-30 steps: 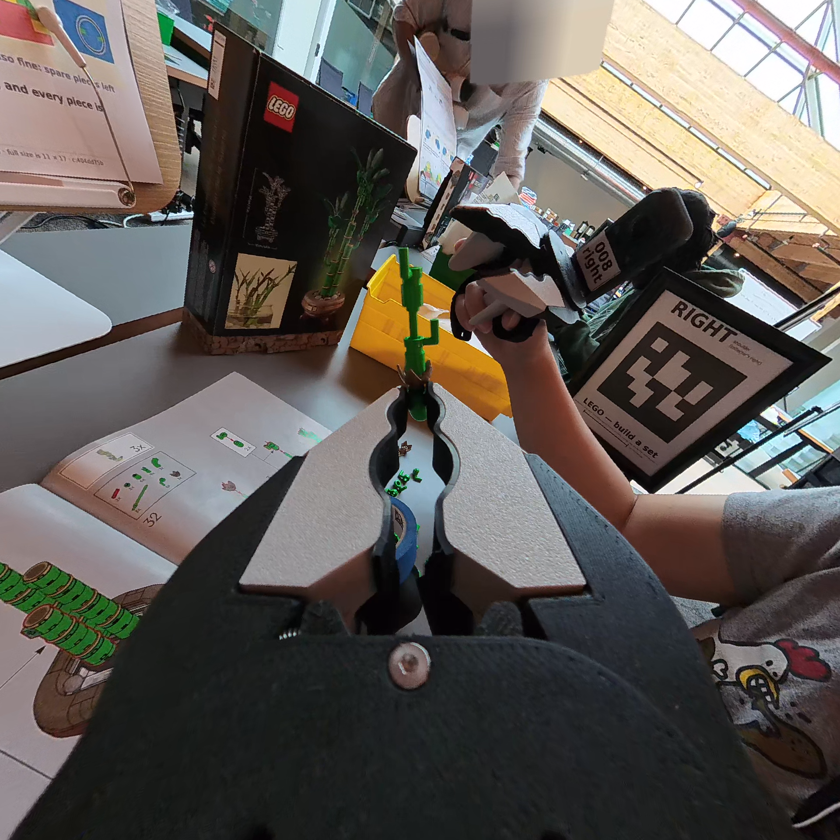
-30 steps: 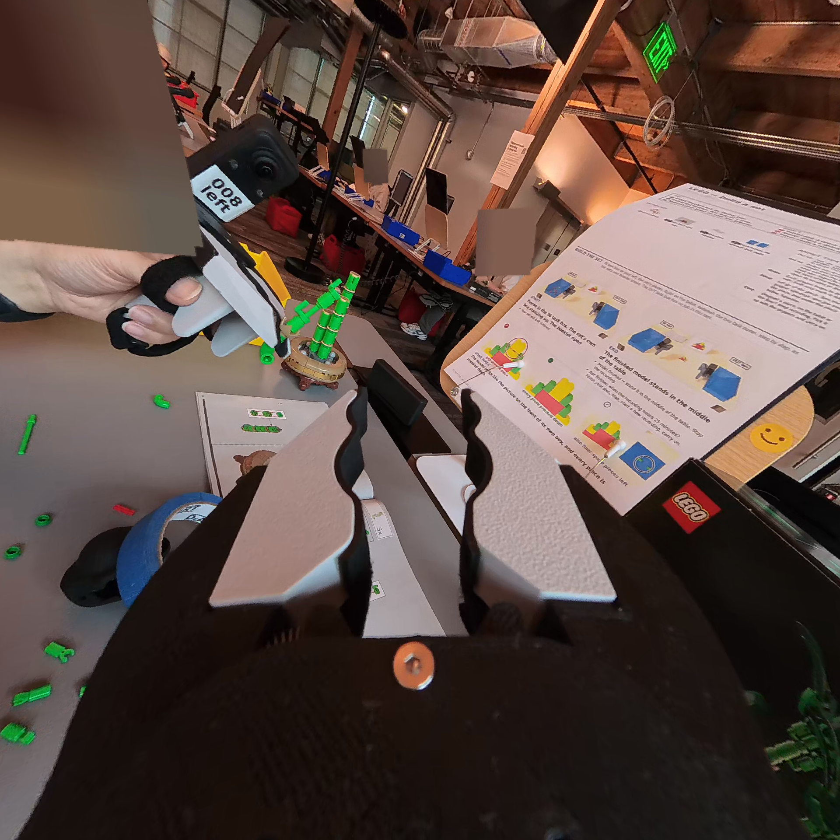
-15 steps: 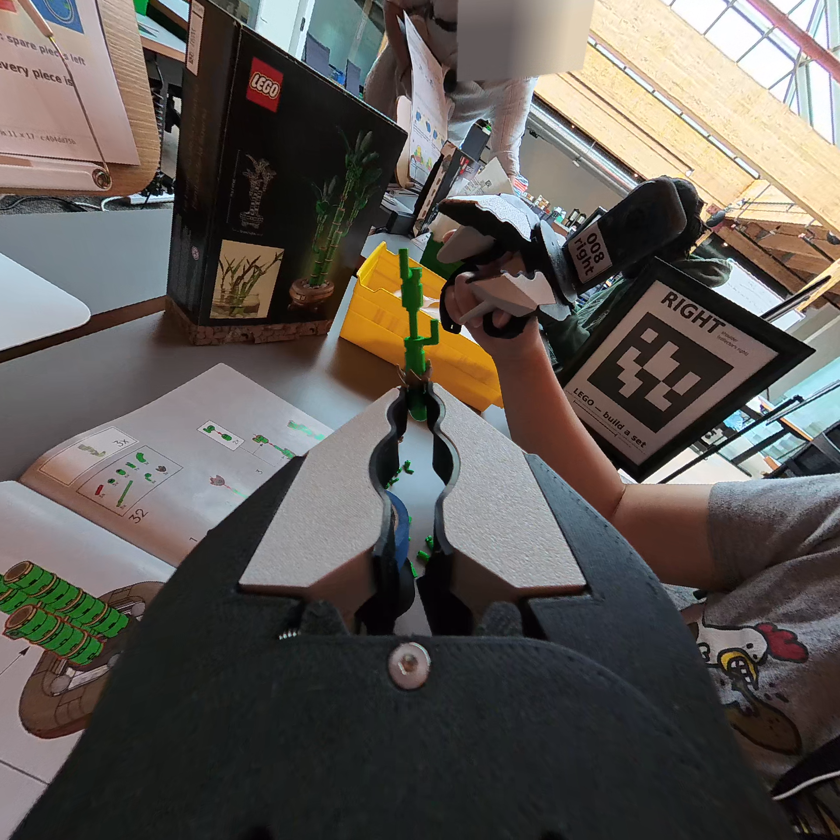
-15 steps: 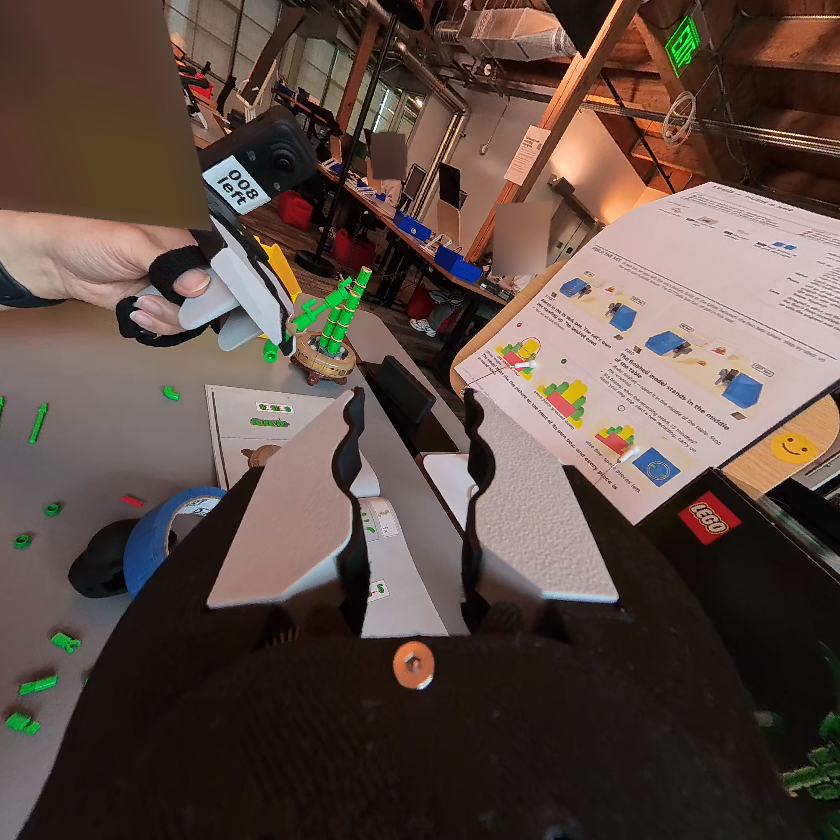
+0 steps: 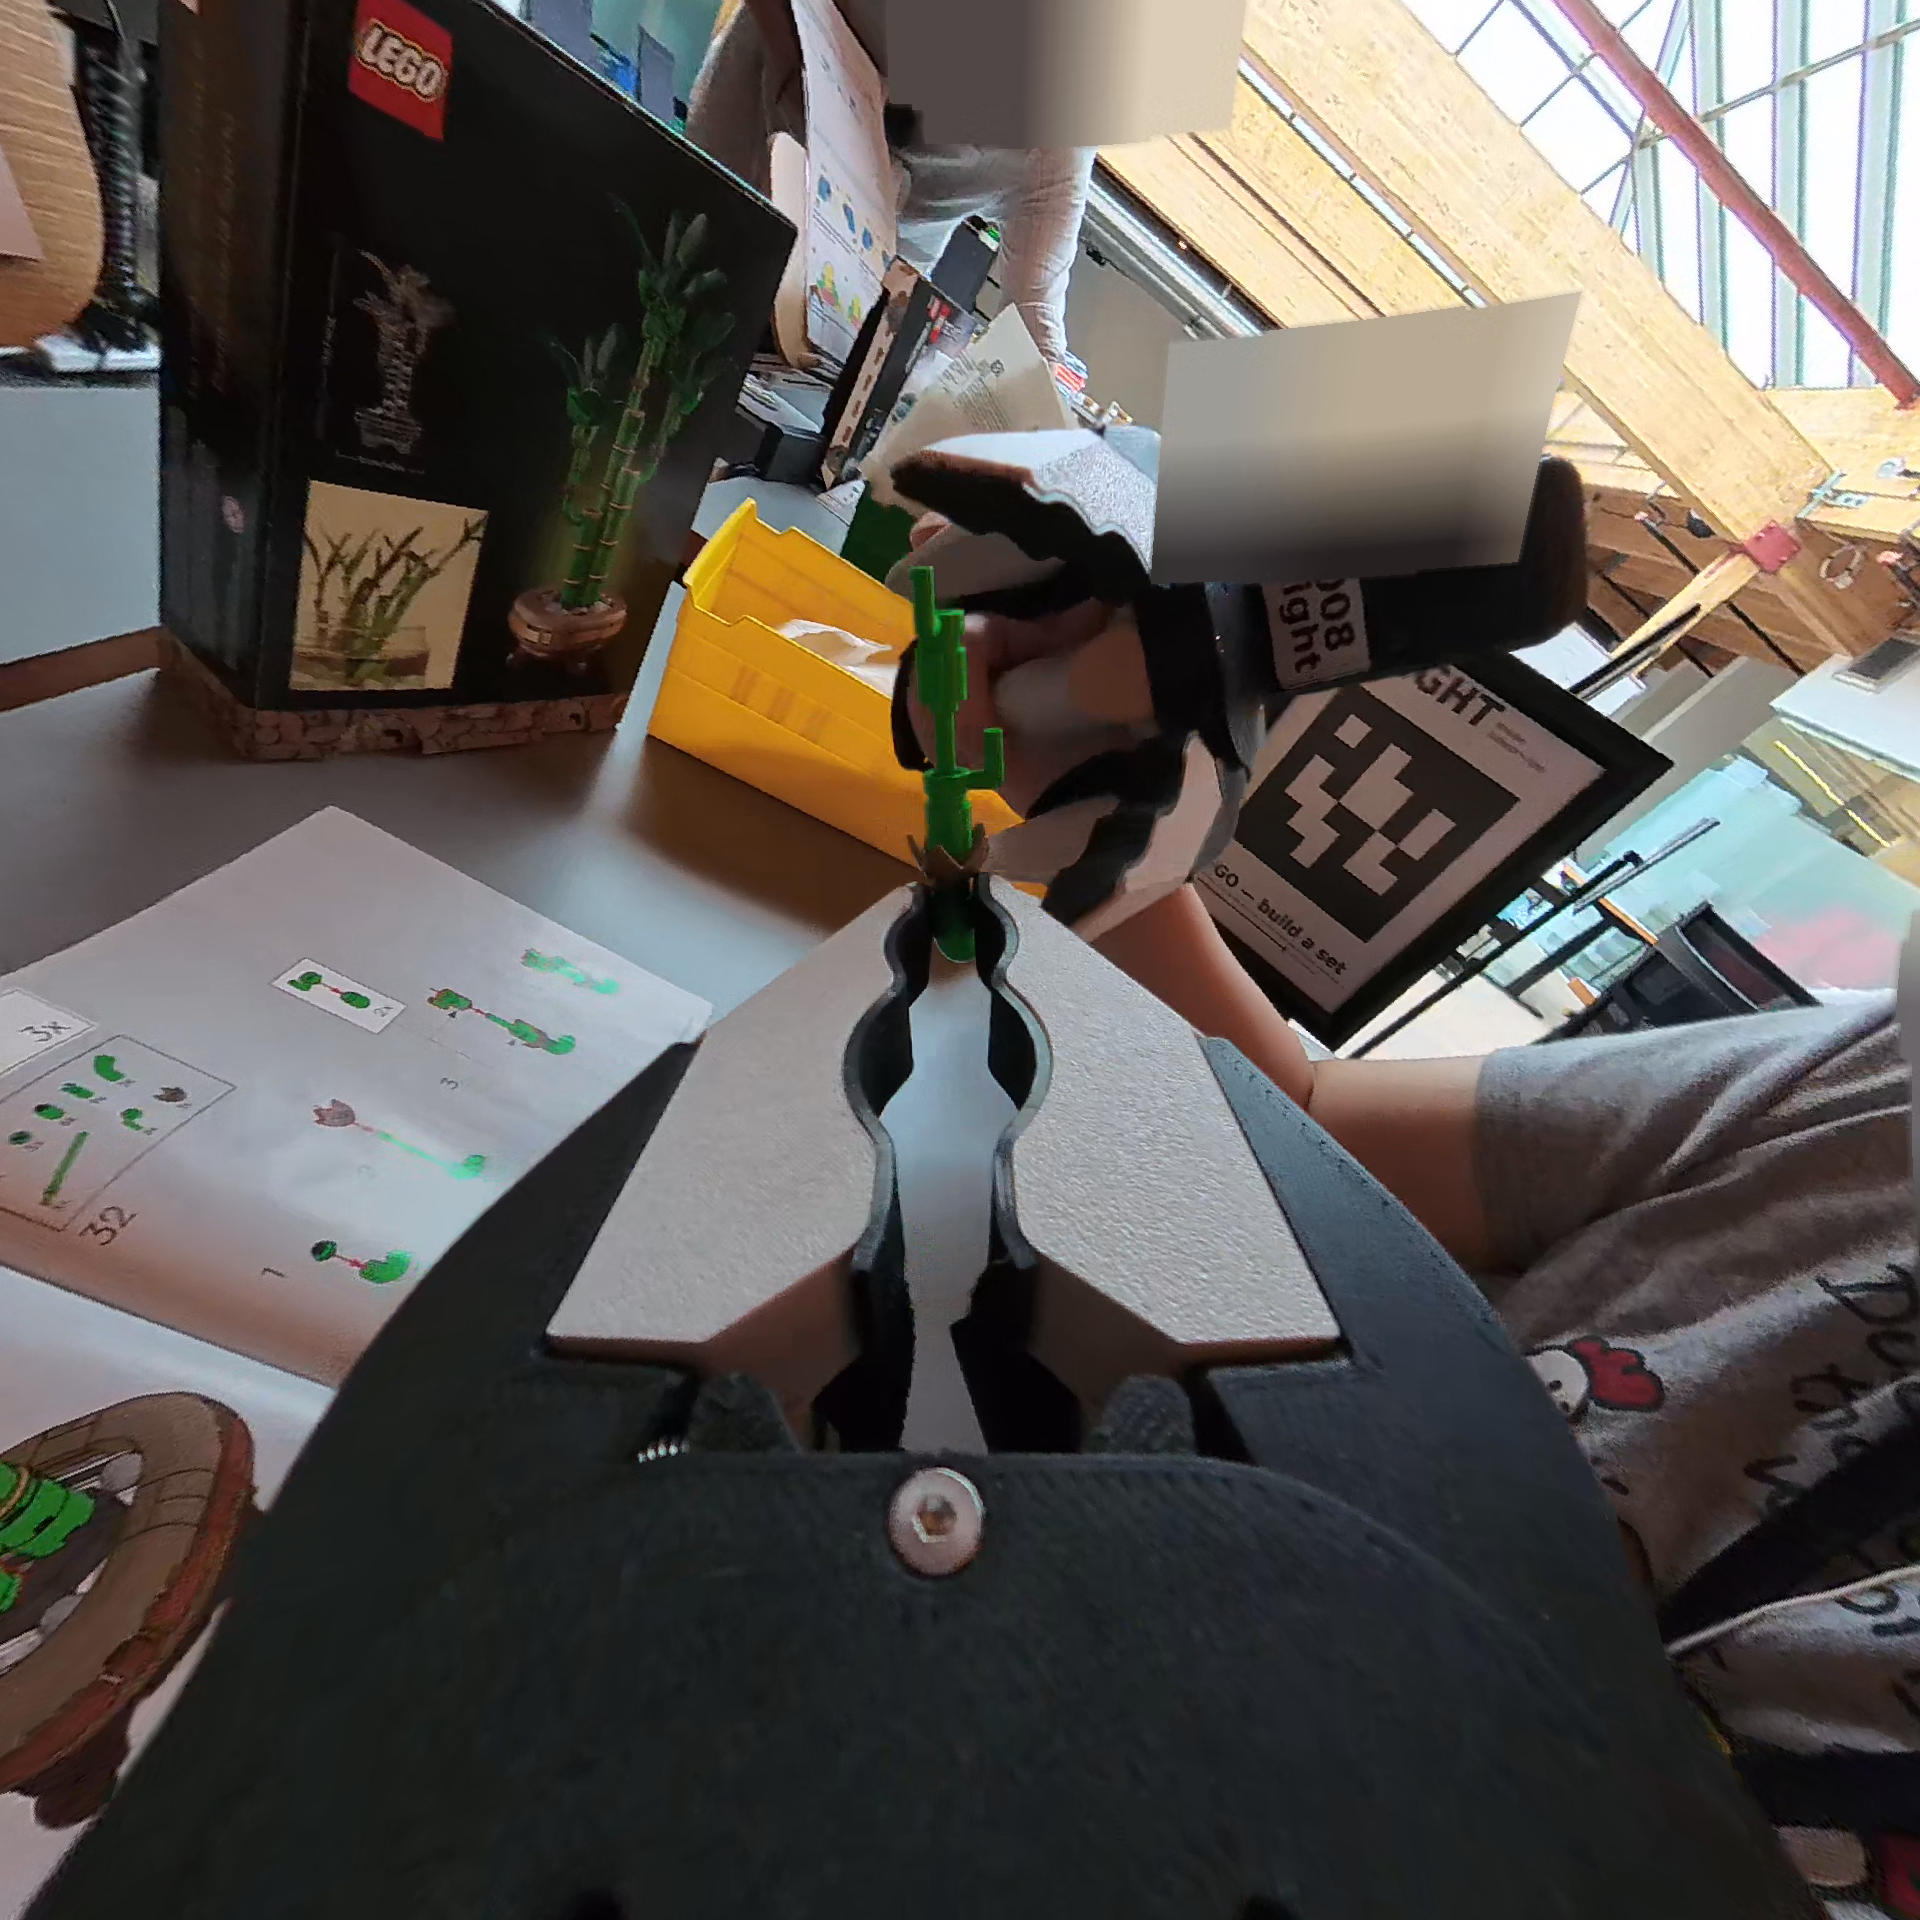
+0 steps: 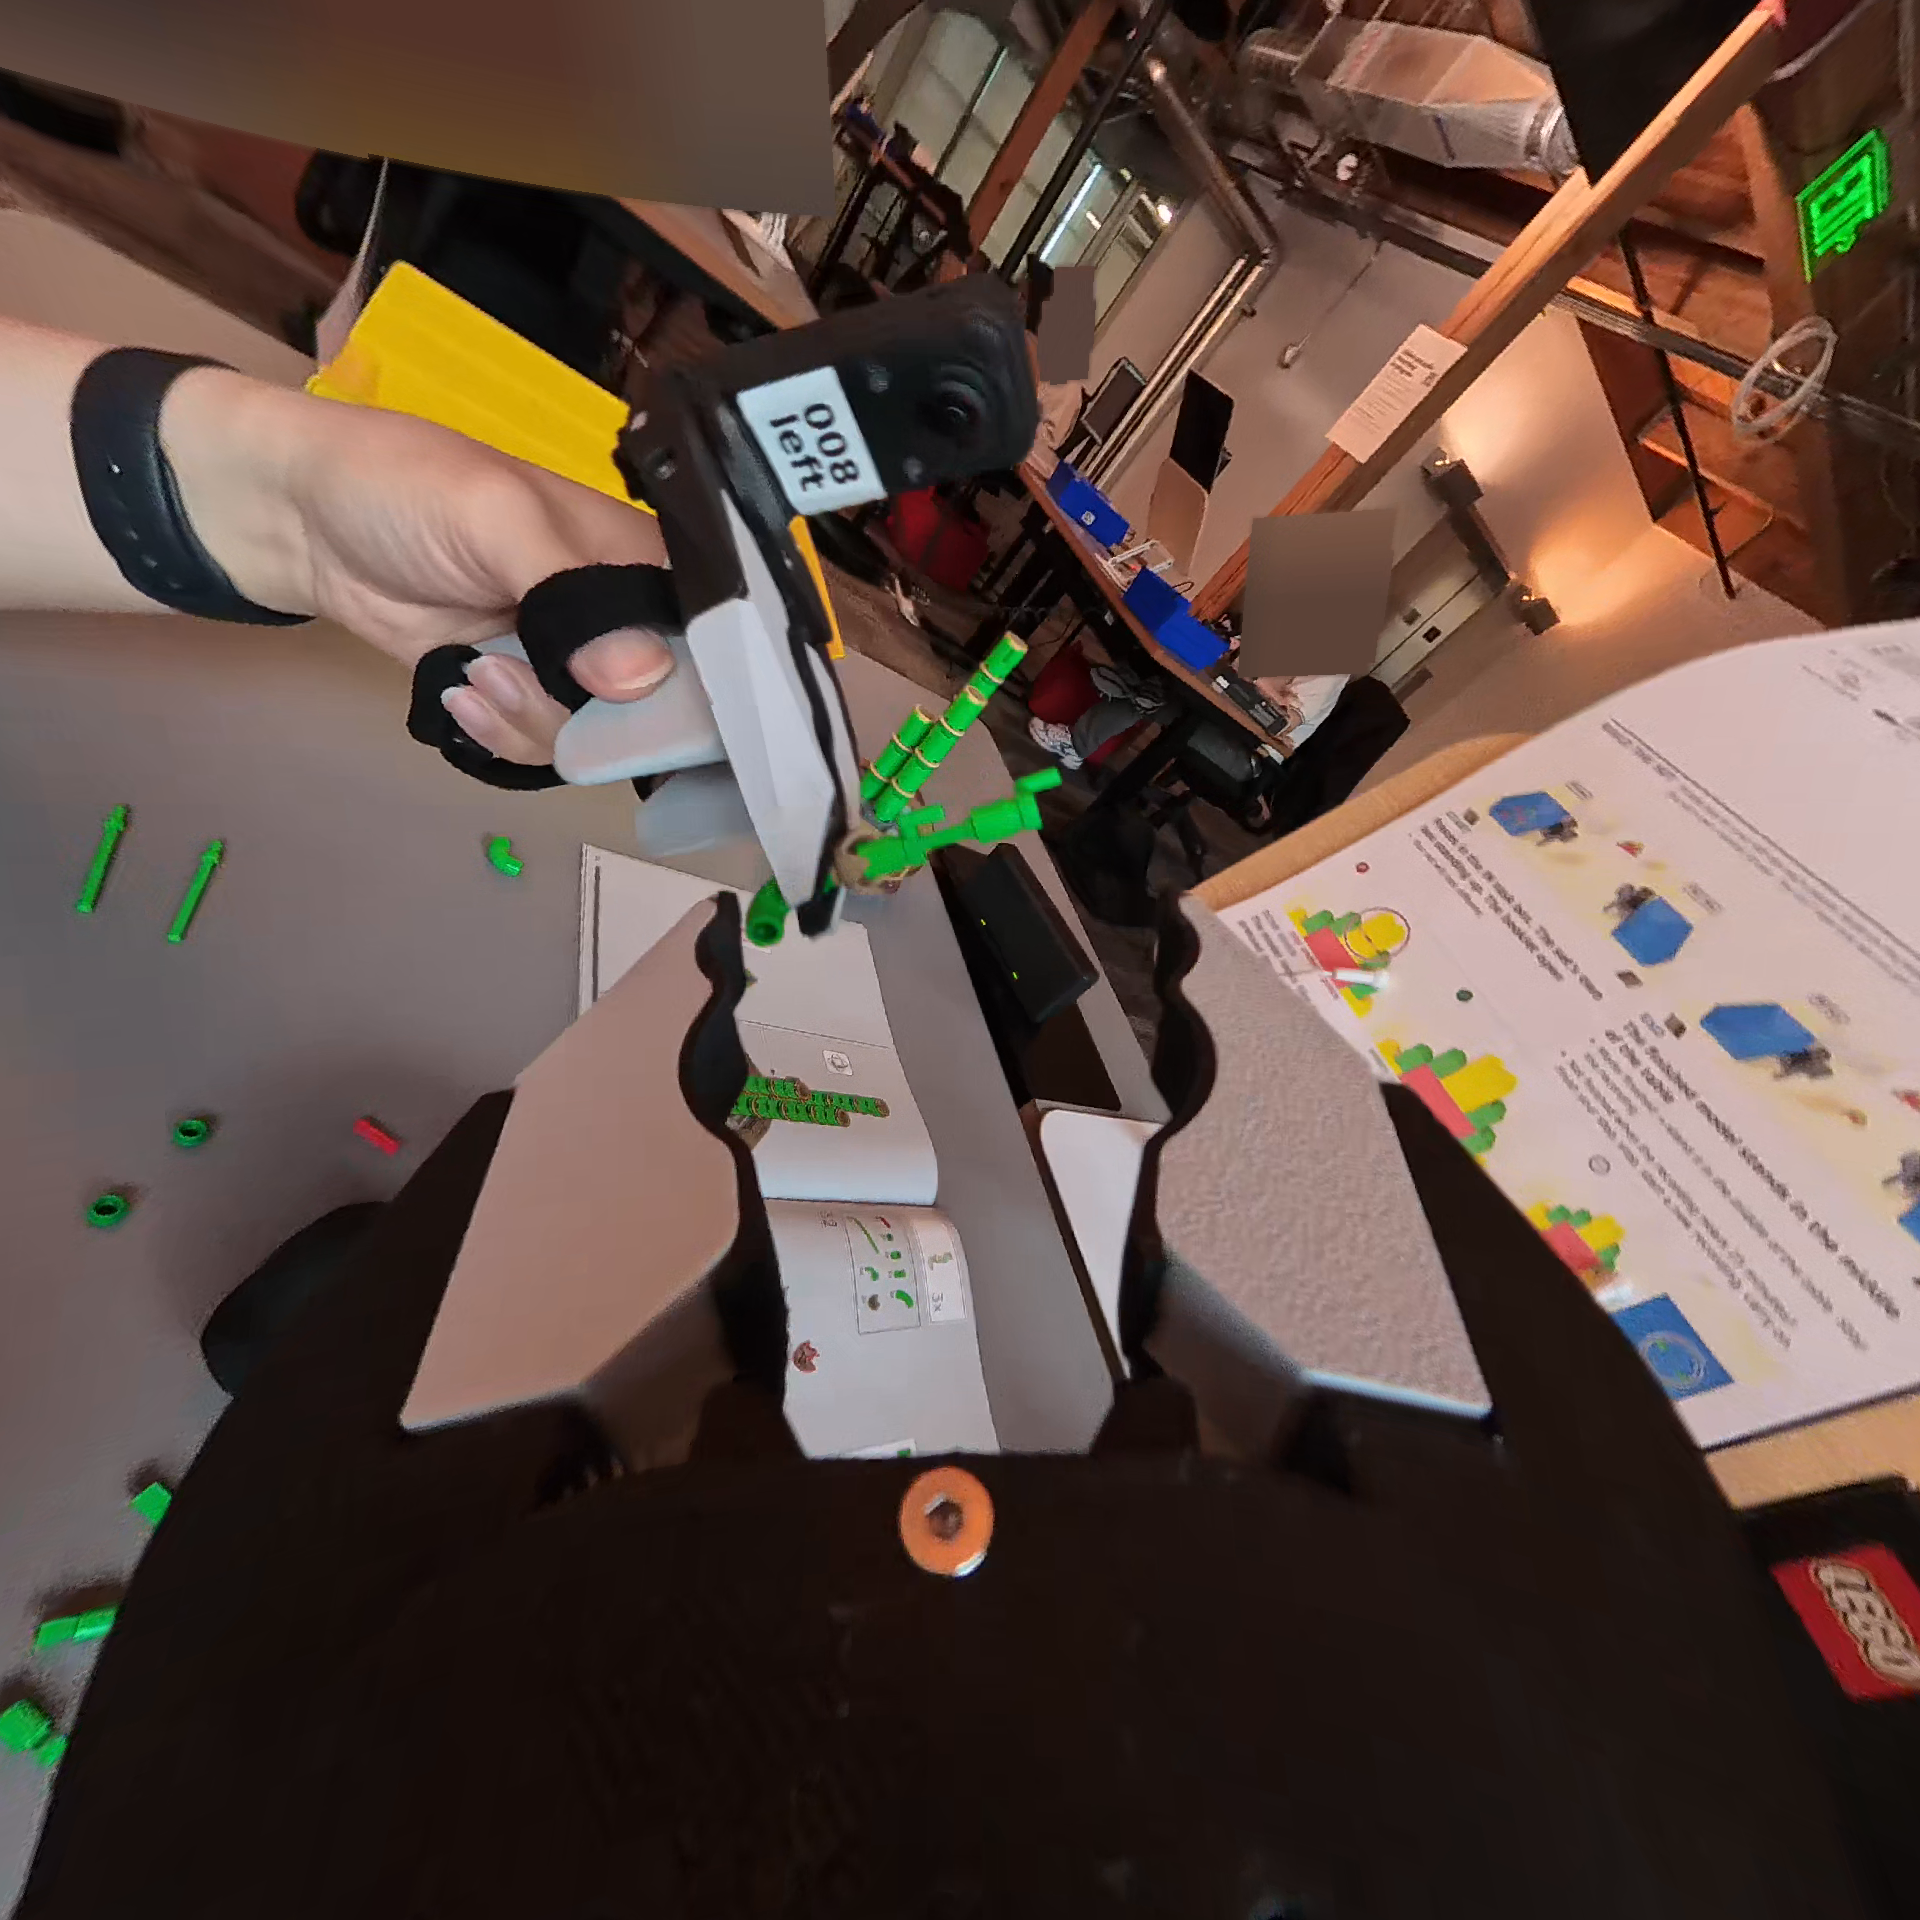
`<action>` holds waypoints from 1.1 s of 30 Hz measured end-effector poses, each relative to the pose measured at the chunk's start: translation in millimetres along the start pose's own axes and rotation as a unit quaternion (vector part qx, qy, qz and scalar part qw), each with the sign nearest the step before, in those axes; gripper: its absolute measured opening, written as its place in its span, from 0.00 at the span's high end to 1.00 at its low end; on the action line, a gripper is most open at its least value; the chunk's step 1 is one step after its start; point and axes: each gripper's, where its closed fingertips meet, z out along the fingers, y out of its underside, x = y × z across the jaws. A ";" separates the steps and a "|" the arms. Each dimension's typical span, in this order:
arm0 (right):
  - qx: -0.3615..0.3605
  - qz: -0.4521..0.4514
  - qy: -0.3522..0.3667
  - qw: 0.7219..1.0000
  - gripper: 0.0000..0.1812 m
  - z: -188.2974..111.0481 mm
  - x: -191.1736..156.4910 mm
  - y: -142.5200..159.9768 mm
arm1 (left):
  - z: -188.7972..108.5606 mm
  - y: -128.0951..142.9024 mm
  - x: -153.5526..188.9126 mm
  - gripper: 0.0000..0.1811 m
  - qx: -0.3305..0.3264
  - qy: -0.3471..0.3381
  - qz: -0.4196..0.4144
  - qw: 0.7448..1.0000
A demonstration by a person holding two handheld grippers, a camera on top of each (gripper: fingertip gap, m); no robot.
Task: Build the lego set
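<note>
My left gripper is shut on the lower end of a thin green stem with side nubs and a small brown collar, and holds it upright above the table. It also shows in the right wrist view, with the stem sticking out to the right. My right gripper is open wide and empty, close in front of the stem. In the left wrist view its fingers stand above and below the stem's top. The bamboo model stands behind the stem, its base hidden.
The open instruction booklet lies under the left gripper. The black set box, a yellow bin and a framed sign stand behind. Loose green rods, rings and a red piece lie on the table. An instruction board stands at the right.
The right gripper has opened wider and moved close to the stem. The left gripper still holds the stem and has shifted over the booklet; the blue tape is out of view.
</note>
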 end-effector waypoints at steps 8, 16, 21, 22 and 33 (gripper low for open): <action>-0.041 -0.067 -0.011 0.997 0.59 19.7 -19.5 -6.1 | 1.3 2.4 1.3 0.97 -0.016 -0.023 0.026 0.999; -0.051 -0.097 0.006 0.994 0.59 23.4 -17.7 -4.1 | 0.7 2.0 10.3 0.97 -0.017 0.010 0.007 1.000; -0.051 -0.100 0.001 0.994 0.62 23.1 -19.3 -2.6 | 1.1 5.6 10.0 0.97 -0.030 0.008 0.006 0.999; -0.049 -0.101 0.005 0.994 0.61 23.4 -18.6 -3.4 | 0.7 5.8 10.0 0.97 -0.031 0.008 0.004 0.999; -0.040 -0.101 0.002 0.994 0.63 22.5 -20.6 -6.6 | -0.2 5.4 13.0 0.97 -0.030 0.023 0.003 0.999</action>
